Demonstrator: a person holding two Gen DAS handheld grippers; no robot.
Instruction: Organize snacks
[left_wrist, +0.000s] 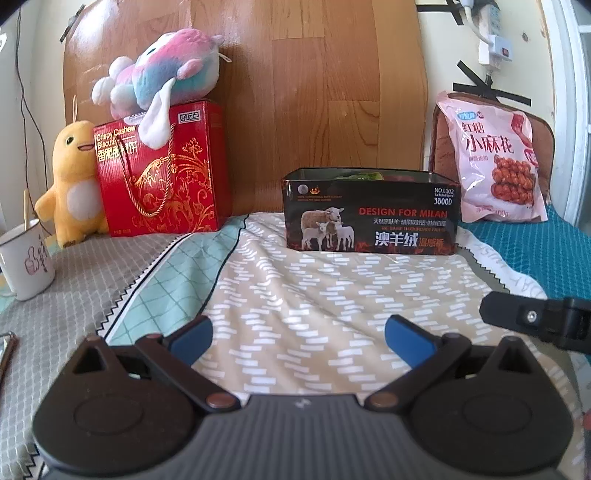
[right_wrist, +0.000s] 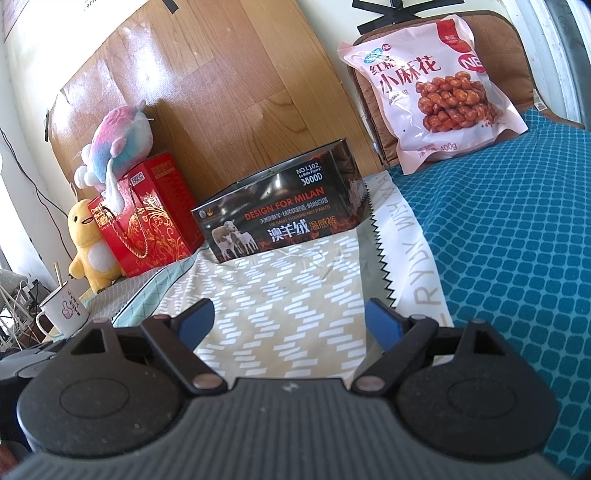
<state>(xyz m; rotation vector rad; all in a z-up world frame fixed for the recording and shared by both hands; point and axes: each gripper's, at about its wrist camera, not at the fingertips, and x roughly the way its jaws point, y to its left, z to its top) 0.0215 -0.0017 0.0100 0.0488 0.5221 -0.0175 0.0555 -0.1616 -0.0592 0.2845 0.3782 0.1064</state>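
Far left there's a white enamel mug (left_wrist: 26, 264) with a doodle on it, sitting on the bed's patterned cover (left_wrist: 314, 295). Next to it a fuzzy yellow plush duck (left_wrist: 72, 181) leans on a glossy red cardboard biscuit gift box (left_wrist: 162, 173) with a gold rope handle, and a fluffy pink-and-blue plush (left_wrist: 162, 74) flops on top of that box.

Middle of the bed: an open-topped black tin (left_wrist: 371, 212) with sheep printed on it, rectangular, long side facing both cameras, running left to right. Something green pokes out the top, too hidden to say what.

Over on the right, the soft pink plastic bag of fried dough twists (left_wrist: 495, 162) stands propped against a brown cushion (right_wrist: 491, 48), on the teal dotted blanket (right_wrist: 517, 221). It's upright, long axis roughly vertical, tilted back a bit.

Both sets of tongs are held low and well short of everything. The left tongs (left_wrist: 299, 338) gape wide with nothing between the blue pads. The right tongs (right_wrist: 291, 321) do the same, wide and empty.

The bag looks like the loose snack here, and it lies ahead and off to the right of both tongs. The right tongs seem nearer, so that's probably the hand for it. The bag is crinkly and floppy, so a pinch near the top edge seems safest.
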